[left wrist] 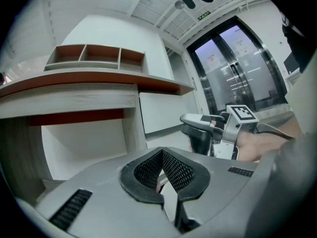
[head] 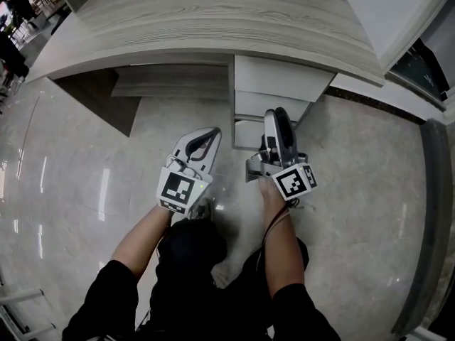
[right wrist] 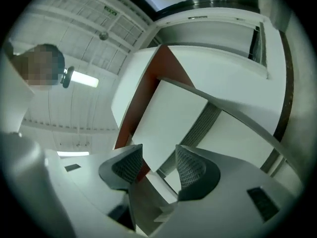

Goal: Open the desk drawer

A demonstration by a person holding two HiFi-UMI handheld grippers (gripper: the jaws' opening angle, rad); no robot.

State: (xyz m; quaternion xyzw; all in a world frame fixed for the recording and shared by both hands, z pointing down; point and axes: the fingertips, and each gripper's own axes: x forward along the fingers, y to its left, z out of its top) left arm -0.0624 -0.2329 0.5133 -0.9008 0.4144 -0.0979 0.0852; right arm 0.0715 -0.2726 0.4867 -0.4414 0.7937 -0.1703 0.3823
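Right claw [right wrist: 159, 166] spread, empty, near desk drawers [head: 281, 80]

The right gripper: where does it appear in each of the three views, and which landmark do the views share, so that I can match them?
Head view: the right gripper is right of centre, just below the white drawer fronts.
Left gripper view: it is at mid right, seen from the side.
Right gripper view: it fills the bottom centre, jaws apart.
Shared landmark: the drawer fronts, also at and.

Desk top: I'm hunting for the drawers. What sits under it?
Under the desk top sit a white drawer unit with stacked fronts and, left of it, a wood-grain panel. The top covers the unit's rear. The drawer contents are hidden.
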